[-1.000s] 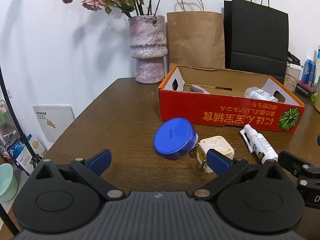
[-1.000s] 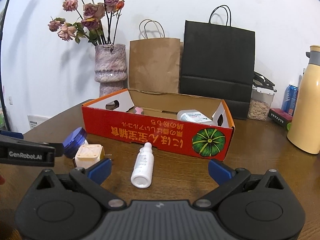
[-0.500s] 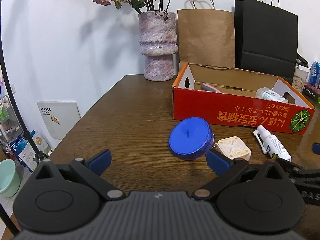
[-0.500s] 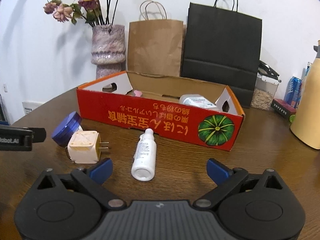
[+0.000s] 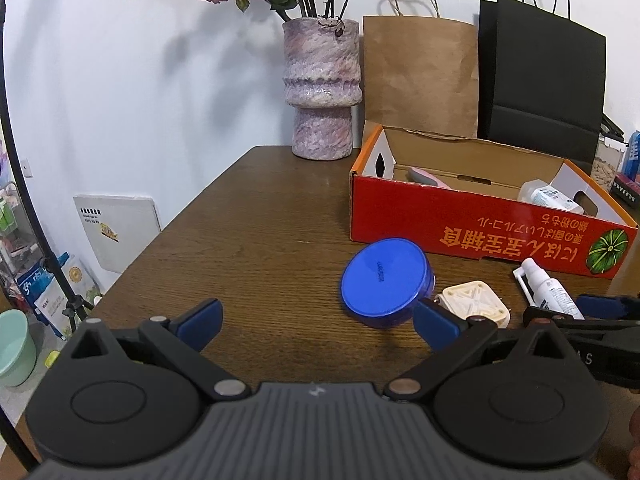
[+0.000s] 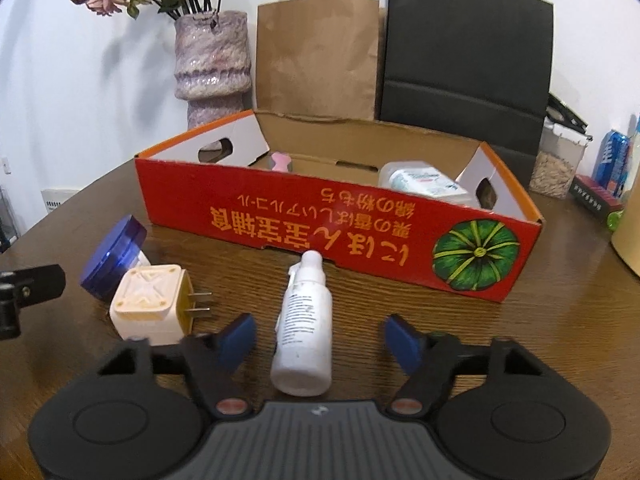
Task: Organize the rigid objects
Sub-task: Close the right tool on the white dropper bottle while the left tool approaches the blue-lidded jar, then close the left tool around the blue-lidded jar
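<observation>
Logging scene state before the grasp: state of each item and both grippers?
Red cardboard box: open-topped, holds a pink item and a white container.
White plastic spray bottle: lying on the table between the right gripper's fingers, not yet pinched.
Blue round lidded jar: tipped on edge, lid on.
Cream square plug adapter: on its side, prongs out.
Right gripper: closing.
Left gripper: open, empty.

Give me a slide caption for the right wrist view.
Right gripper closing around a white bottle lying before the red box.
</observation>
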{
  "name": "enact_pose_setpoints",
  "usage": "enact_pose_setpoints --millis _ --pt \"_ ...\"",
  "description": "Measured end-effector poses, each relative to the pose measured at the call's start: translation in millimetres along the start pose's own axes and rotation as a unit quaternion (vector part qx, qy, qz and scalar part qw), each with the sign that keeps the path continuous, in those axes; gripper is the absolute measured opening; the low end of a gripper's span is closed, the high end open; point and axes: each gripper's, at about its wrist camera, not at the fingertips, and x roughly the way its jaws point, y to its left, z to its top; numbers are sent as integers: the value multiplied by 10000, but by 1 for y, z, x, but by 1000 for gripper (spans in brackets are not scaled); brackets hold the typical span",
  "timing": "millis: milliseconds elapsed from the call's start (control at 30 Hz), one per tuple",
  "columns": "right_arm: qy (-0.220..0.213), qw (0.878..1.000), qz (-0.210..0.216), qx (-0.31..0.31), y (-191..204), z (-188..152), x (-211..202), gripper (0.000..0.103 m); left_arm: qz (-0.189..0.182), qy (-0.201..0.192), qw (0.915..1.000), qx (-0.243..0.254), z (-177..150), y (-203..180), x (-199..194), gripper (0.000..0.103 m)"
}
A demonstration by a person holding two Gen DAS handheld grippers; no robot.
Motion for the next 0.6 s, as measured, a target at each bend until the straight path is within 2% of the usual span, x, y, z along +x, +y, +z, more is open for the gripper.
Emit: enact_pose_setpoints --millis 100,133,167,600 --pt "0 10000 84 46 -2 1 1 48 -25 28 10000 -9 0 -1 3 103" --pt "-14 9999 116 32 -2 1 1 33 -41 29 10000 -11 1 -2 4 103" --pt "-31 9998 171 27 -1 1 0 30 -63 28 10000 -18 1 -2 5 103" --pt "-402 9990 134 -108 -1 -3 -14 27 -221 31 9997 -29 7 -7 16 103"
